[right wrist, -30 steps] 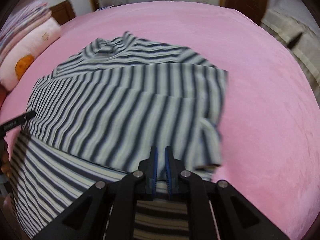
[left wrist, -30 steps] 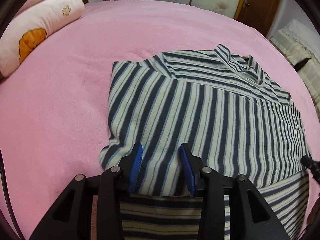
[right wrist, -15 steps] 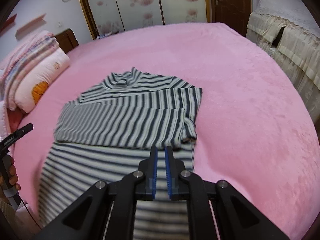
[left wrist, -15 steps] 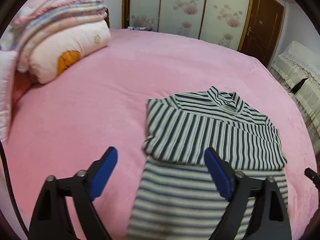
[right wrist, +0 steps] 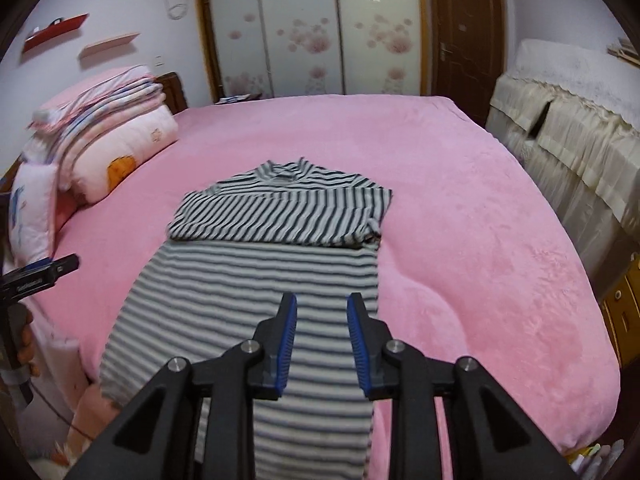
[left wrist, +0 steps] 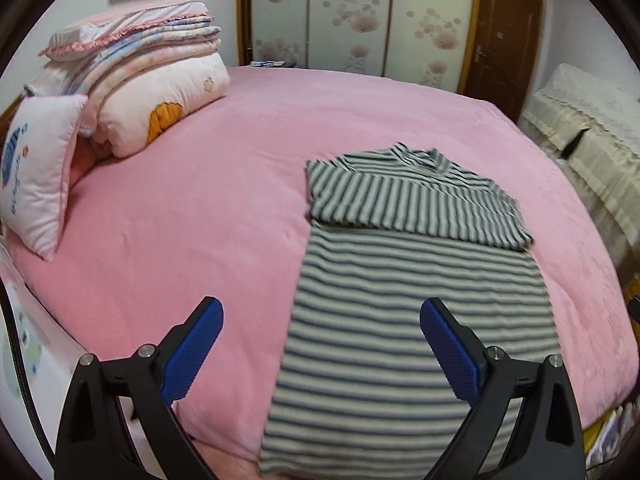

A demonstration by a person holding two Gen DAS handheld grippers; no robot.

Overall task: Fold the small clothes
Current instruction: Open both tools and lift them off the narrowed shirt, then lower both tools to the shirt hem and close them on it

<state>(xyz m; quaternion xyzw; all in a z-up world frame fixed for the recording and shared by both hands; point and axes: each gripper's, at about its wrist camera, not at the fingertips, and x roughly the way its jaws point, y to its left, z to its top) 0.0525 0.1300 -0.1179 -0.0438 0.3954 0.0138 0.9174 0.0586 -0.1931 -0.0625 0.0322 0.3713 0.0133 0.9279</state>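
A navy-and-white striped shirt (left wrist: 416, 292) lies flat on the pink bed (left wrist: 208, 216), collar at the far end, sleeves folded across the chest. Its hem reaches the near bed edge. In the right wrist view the same shirt (right wrist: 264, 264) runs down the middle. My left gripper (left wrist: 320, 320) hangs above the near part of the shirt, its jaws opening wide with nothing between them. My right gripper (right wrist: 322, 312) also hangs above the shirt's lower half, jaws opening, pads apart and touching no cloth.
Folded quilts (left wrist: 152, 80) and a small pillow (left wrist: 36, 160) are stacked at the bed's far left. A cream-covered sofa (right wrist: 568, 128) stands along the right side. Wardrobe doors (right wrist: 304, 28) and a brown door lie beyond the bed. A hand holding the left gripper's handle (right wrist: 24, 320) shows at left.
Both grippers let go of the folded sleeve part and pulled back and up from the shirt. The left jaws spread wide; the right jaws, shut before, have parted.
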